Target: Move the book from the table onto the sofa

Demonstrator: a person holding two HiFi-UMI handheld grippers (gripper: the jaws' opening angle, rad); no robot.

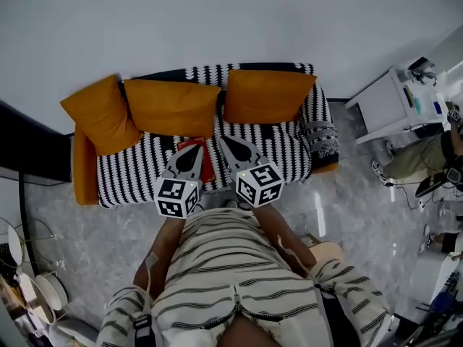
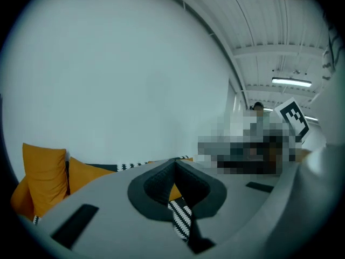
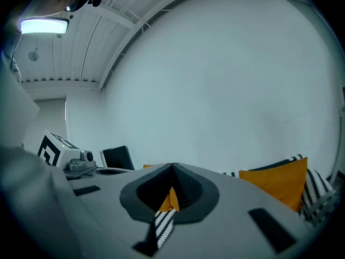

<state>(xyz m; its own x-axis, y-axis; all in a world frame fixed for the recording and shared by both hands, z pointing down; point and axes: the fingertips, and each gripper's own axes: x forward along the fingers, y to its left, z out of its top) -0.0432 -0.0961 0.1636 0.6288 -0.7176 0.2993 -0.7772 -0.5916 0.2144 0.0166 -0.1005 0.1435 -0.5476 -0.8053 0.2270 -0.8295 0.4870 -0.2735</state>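
A red book [image 1: 208, 168] lies on the seat of the black-and-white striped sofa [image 1: 137, 166], partly hidden behind my left gripper [image 1: 194, 150]. My right gripper [image 1: 223, 139] hangs beside it over the seat's middle. Both point at the sofa back, with jaws shut and nothing between them. In the left gripper view the left gripper [image 2: 175, 164] faces the white wall above the orange cushions [image 2: 43, 171]. The right gripper [image 3: 172, 169] in its own view faces the same wall, with an orange cushion [image 3: 280, 185] at the right.
Three orange cushions [image 1: 173, 105] lean along the sofa back. A white cabinet [image 1: 387, 107] and a seated person [image 1: 427, 157] are at the right. Cables and round white objects [image 1: 36, 288] lie on the grey floor at the lower left. A dark panel [image 1: 25, 143] stands at the left.
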